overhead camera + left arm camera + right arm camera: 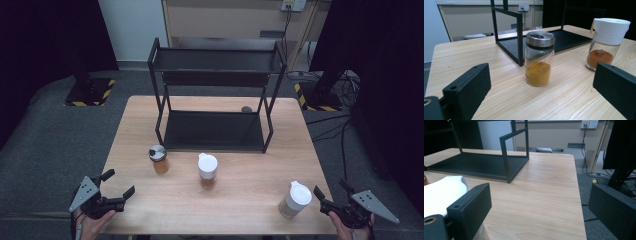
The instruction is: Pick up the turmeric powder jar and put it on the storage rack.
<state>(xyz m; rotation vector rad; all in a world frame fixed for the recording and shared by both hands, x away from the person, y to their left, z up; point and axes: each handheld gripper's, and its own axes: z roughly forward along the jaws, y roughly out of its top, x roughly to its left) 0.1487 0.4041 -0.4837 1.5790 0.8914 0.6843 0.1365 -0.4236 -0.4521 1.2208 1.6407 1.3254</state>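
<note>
Three spice jars stand upright on the wooden table [250, 175] in front of a black two-tier rack [215, 131]. A metal-lidded jar of yellow powder [158, 159] [539, 58] is on the left. In the middle is a white-capped jar of orange-brown powder [207, 170] [605, 42], and a white-capped pale jar [295, 199] [442, 191] sits near the front right corner. My left gripper [119, 183] is open at the front left edge, facing the yellow jar from a distance. My right gripper [331, 188] is open just right of the pale jar, holding nothing.
A small dark object [246, 108] lies on the table at the rack's back right leg. Both rack shelves are bare. Beyond the table stand a cabinet [225, 20] and dark stands with striped bases [90, 92]. Cables [340, 130] trail on the floor to the right.
</note>
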